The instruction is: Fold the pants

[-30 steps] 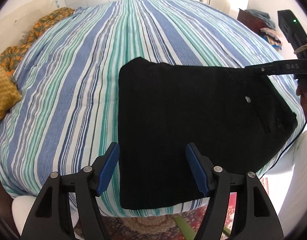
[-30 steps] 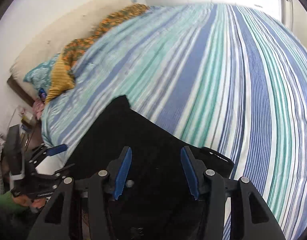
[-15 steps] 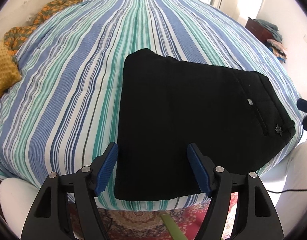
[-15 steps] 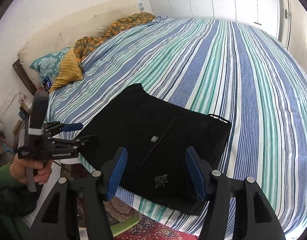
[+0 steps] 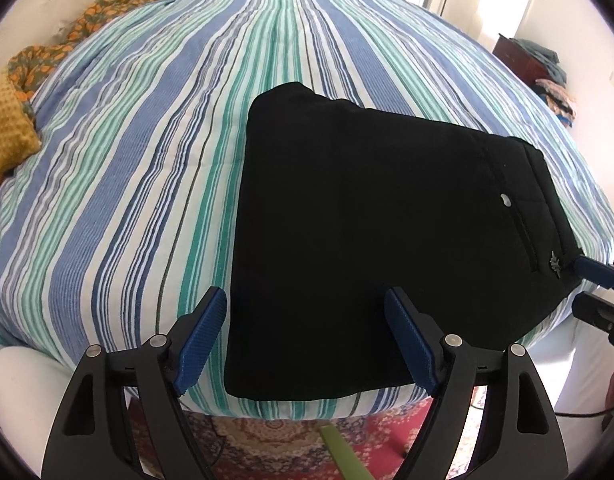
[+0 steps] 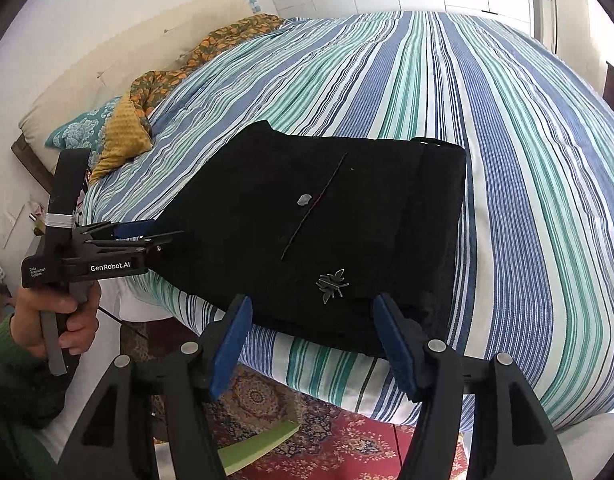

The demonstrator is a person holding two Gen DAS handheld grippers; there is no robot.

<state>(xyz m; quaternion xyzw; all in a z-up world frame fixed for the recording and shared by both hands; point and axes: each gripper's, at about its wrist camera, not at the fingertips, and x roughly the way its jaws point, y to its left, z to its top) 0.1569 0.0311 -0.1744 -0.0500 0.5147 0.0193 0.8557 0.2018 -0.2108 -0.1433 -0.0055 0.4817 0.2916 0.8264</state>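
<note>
Pants (image 5: pixel 371 240) folded into compact rectangle, lying flat at near edge of bed (image 5: pixel 147 152). Left gripper (image 5: pixel 307 344) wide, holding nothing. Right gripper (image 6: pixel 313 350) wide, holding nothing. Folding apparently complete; no further fold evidently needed.

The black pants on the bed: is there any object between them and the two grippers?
Nothing visible blocks either one. The black pants lie folded and flat on the striped bedspread near its edge. The left gripper and the right gripper are both open, just off that edge, with only open space in front.
</note>
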